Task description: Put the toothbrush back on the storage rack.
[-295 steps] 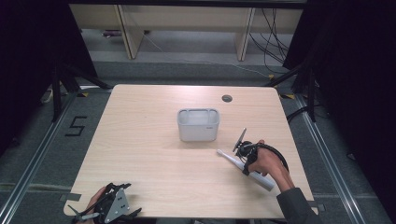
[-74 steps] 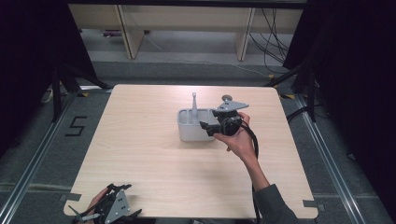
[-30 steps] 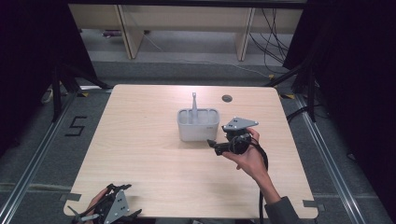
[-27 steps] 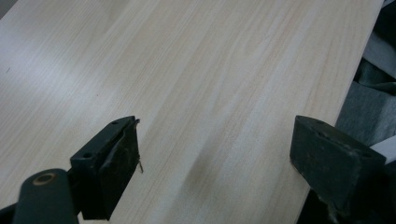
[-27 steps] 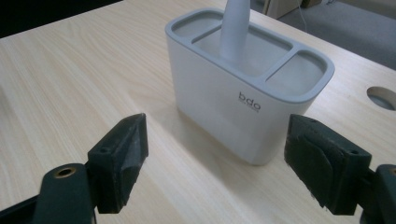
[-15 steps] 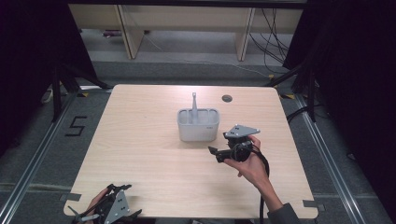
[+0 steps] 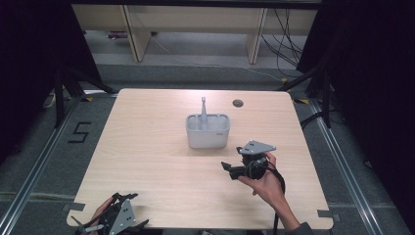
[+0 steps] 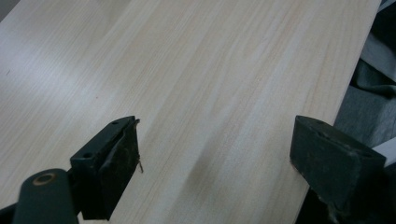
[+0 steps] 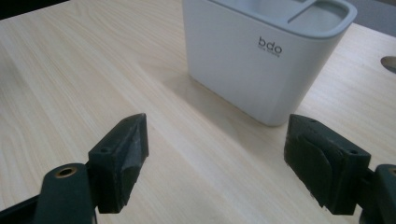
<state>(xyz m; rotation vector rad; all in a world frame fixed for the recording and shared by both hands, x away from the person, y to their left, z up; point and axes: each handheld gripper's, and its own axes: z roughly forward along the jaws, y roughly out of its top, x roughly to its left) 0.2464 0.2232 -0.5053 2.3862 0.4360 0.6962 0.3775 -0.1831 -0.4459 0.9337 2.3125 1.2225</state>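
A pale grey holder with compartments stands near the middle of the wooden table. A grey utensil handle sticks upright out of its back left compartment. My right gripper hovers in front of and to the right of the holder, open, nothing between its jaws. In the right gripper view the holder with "bdo" lettering stands ahead of my right gripper. My left gripper rests at the table's near left edge, and in the left gripper view my left gripper is open over bare wood.
A round cable hole lies in the tabletop behind and right of the holder. Wooden shelving and cables stand on the floor beyond the table. The table's near right edge drops off beside my left gripper.
The utensil went from the table into the holder. My right gripper, now open and with nothing in it, has drawn back from the holder toward the near right. The left gripper has not moved.
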